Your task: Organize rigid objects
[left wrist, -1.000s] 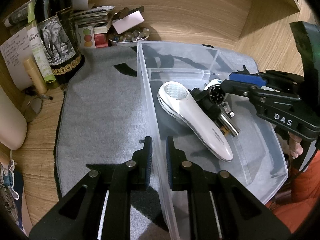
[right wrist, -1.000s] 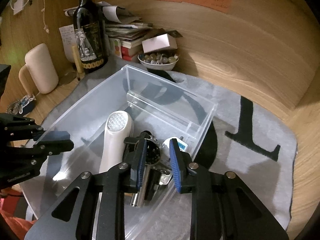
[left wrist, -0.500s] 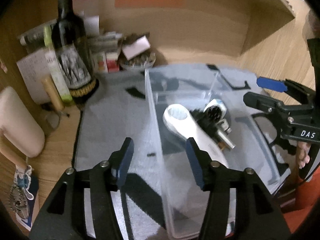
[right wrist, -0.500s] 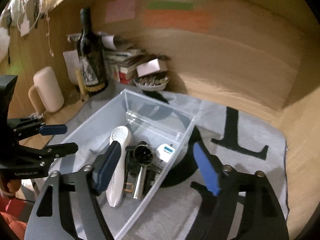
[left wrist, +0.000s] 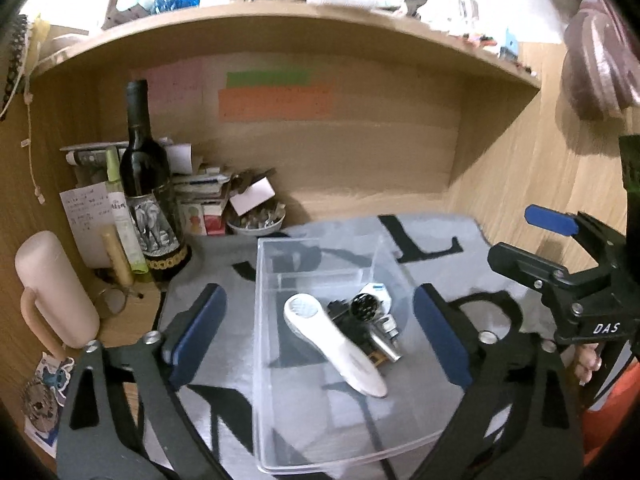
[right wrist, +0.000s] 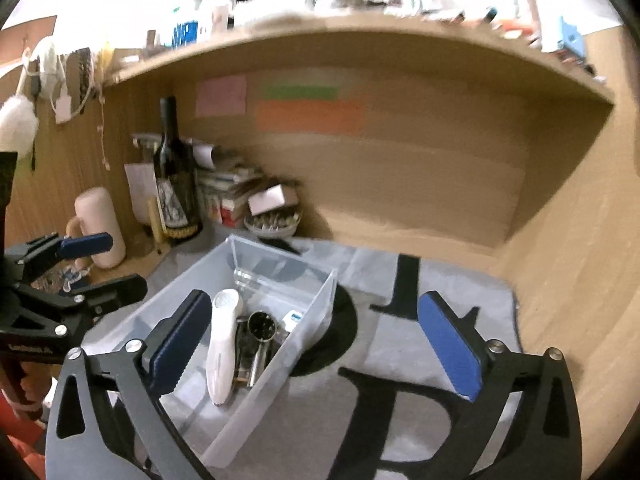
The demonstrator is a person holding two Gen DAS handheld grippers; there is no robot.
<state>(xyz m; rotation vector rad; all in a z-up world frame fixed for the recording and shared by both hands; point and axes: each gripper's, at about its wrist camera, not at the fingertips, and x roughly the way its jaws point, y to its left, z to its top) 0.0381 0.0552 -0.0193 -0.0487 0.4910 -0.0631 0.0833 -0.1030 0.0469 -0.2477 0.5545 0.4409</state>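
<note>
Your left hand-held gripper [left wrist: 316, 336] is spreading its jaws, blue pads wide apart, nothing pinched between them. Through the gap you look down on the clear plastic bin [left wrist: 262, 360]; its left wall falls between the two pads, but neither pad touches it. Your right hand-held gripper [right wrist: 316, 340] is opening too, pads far apart and clamped on nothing, with the bin's right wall showing in the gap, untouched.

The bin sits on a grey mat [right wrist: 460, 292] with big black letters, and the mat lies on the wooden table [left wrist: 120, 324]. Inside the bin, the white handheld device [left wrist: 334, 346] lies flat, its round head toward the back wall. Just to its right, touching it, sits a tangle of dark and metal parts: a black round-faced piece [left wrist: 363, 303], a silver cylinder [left wrist: 384, 346], and a small white item with a blue mark [left wrist: 378, 290] behind them. What exactly those pieces are, you can't make out.

Further out, in the back left corner of the table: a dark wine bottle [left wrist: 144, 184] with an elephant label, upright, a stack of papers and books [left wrist: 200, 196] beside it, a small bowl [left wrist: 256, 224] of little objects, and a pale pink mug [left wrist: 52, 288] at far left. Orange and green notes [left wrist: 276, 98] are stuck on the back panel, below a cluttered shelf [left wrist: 280, 16].
</note>
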